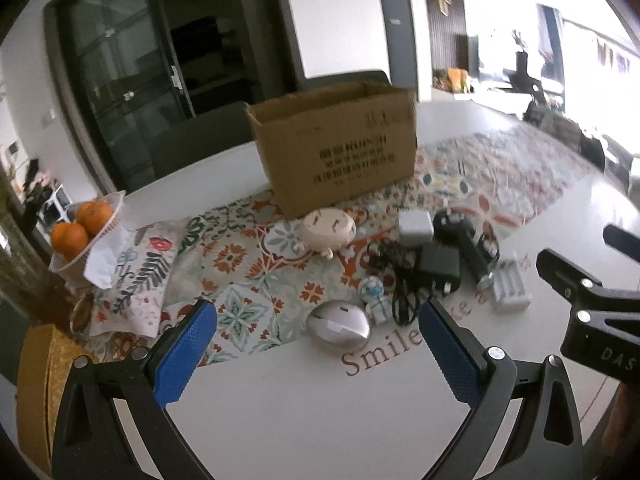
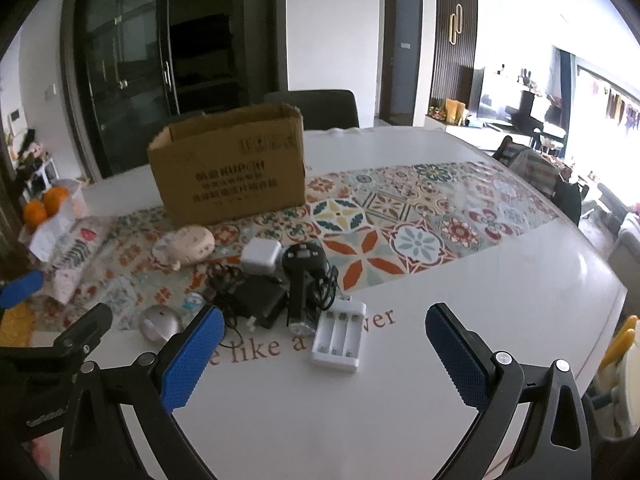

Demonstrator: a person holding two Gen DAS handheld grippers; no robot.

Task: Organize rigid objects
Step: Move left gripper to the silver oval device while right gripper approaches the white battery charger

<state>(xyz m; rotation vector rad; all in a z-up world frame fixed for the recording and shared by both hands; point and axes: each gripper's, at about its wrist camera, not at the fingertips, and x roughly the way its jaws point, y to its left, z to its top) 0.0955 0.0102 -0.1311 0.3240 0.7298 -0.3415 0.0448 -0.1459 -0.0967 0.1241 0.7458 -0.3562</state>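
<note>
An open cardboard box (image 1: 340, 152) (image 2: 230, 168) stands at the back of the patterned table runner. In front of it lie a beige pig figure (image 1: 328, 229) (image 2: 188, 246), a white cube charger (image 1: 416, 227) (image 2: 261, 258), a black adapter with cable (image 1: 438, 266) (image 2: 260, 300), a black flashlight (image 1: 468, 246) (image 2: 300, 280), a white battery charger (image 1: 510, 288) (image 2: 340, 336), a small astronaut figure (image 1: 374, 294) and a silver oval case (image 1: 339, 327) (image 2: 160, 324). My left gripper (image 1: 318, 354) and right gripper (image 2: 324, 356) both hover open and empty near these items.
A bowl of oranges (image 1: 82, 226) (image 2: 46, 204) and a floral pouch (image 1: 136, 280) sit at the left. A woven yellow item (image 1: 38, 380) lies at the near left edge. Dark chairs (image 2: 316, 108) stand behind the white table (image 2: 480, 300).
</note>
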